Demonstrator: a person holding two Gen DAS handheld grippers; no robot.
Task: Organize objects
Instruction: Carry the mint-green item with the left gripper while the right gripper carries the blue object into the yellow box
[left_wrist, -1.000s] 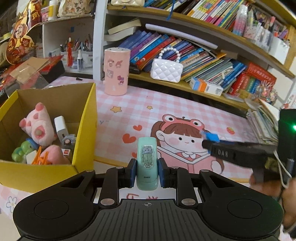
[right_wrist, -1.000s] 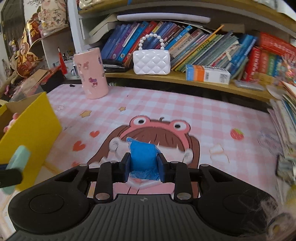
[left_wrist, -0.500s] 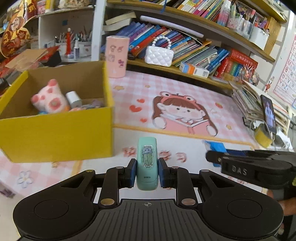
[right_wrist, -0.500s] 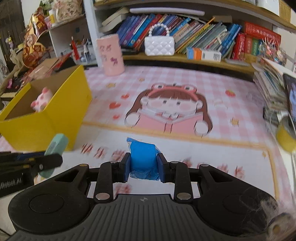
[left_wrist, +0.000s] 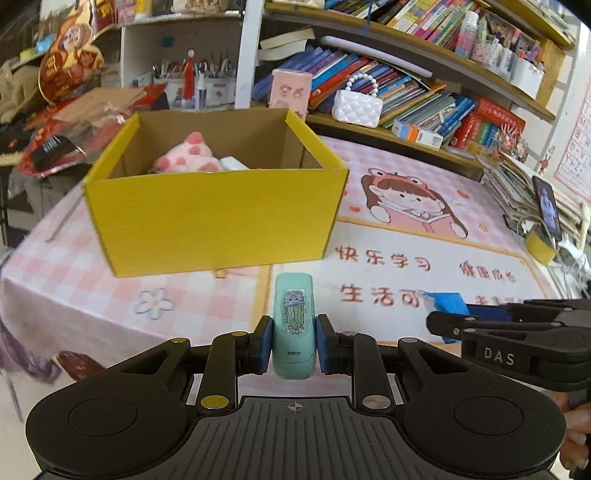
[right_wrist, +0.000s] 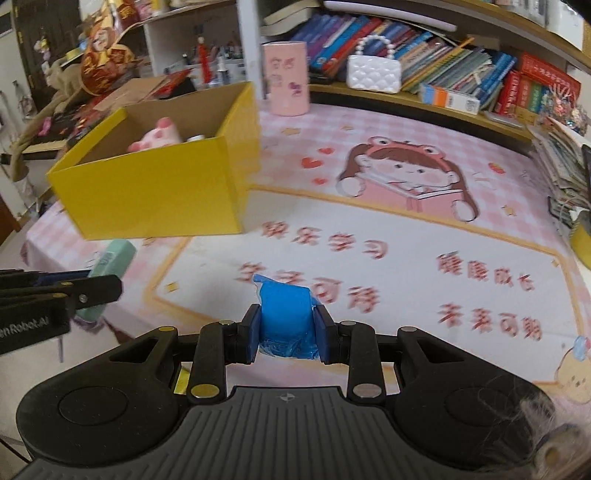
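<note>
Your left gripper (left_wrist: 294, 343) is clamped tight on a mint-green case (left_wrist: 294, 325) with a small sticker on its face; the blue pads press both of its long sides and it stands upright between them, raised above the near part of the table. In the right wrist view you see that same case poking out past the black fingers at the left edge.

Your right gripper (right_wrist: 285, 334) is closed just as firmly on a blue packet (right_wrist: 285, 317), a soft wrapped thing whose crinkled film bulges below the pads. From the left wrist view it shows at the right side, level with the case and well apart from it.

Both held things hang over the pink checked table mat (left_wrist: 388, 258), above the white panel with red characters. The yellow box (left_wrist: 214, 218) sits open on the far left of the mat, well apart from both grippers. Inside it you can make out a pink plush toy (left_wrist: 184, 158) and a white object (left_wrist: 232, 163) beside it; the rest of its contents are hidden by the near wall. Behind the box stands a pink cylinder (right_wrist: 285, 77), and a white quilted purse (right_wrist: 373, 72) rests on the bookshelf at the far side.
</note>
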